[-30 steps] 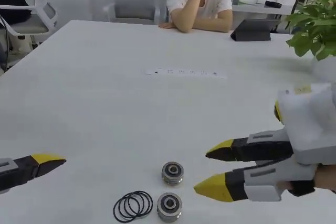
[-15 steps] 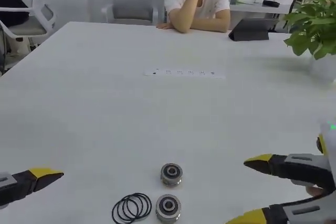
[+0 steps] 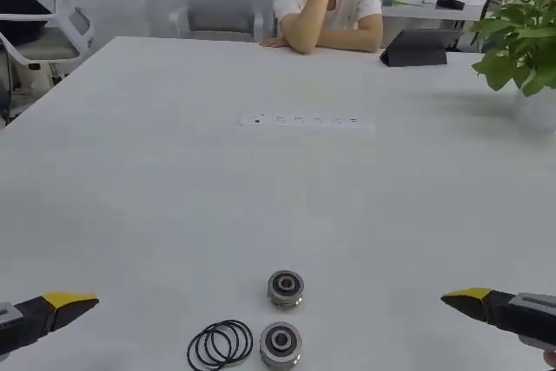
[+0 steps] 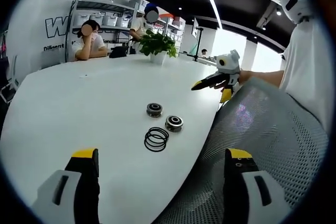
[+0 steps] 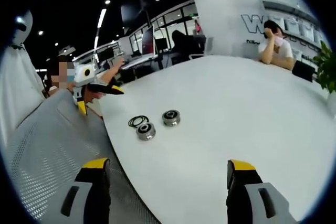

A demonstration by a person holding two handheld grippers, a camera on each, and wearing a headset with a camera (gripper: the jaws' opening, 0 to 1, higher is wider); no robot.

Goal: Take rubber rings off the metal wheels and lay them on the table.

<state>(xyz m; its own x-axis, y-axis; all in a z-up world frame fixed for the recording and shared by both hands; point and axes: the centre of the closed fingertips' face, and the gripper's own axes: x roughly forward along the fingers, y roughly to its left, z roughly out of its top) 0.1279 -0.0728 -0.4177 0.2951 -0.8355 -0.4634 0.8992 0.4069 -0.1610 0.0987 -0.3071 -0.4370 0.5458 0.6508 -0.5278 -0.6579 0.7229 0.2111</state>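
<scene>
Right gripper (image 5: 168, 167) has pulled back off the wheels to the right end of the desk's near edge. Left gripper (image 4: 161, 156) has barely shifted and sits at the left end of that edge. Wheels and rings haven't moved.

Stack of thin black rubber rings (image 3: 221, 342) lies flat on the white desk (image 3: 156, 180), close to the near edge, about midway along it. Just right of it, nearly touching: nearer round metal wheel (image 3: 281, 341), flat on its side. Farther round metal wheel (image 3: 286, 288) sits just behind that one, apart from it, also flat. Can't tell whether any ring is left in either groove, too small.

Right gripper: black jaws with yellow tips spread wide, nothing between them. Left gripper: same, spread wide, nothing held. Both are well apart from the wheels, one on either side.

Farther out:
- pale flat strip with small marks (image 3: 304, 119) around the desk's middle
- black wedge-shaped case (image 3: 415, 49) near the far right corner
- green leafy plant (image 3: 521, 32) at the right edge
- a person (image 3: 326, 2) seated at the far edge, elbow on the desk
</scene>
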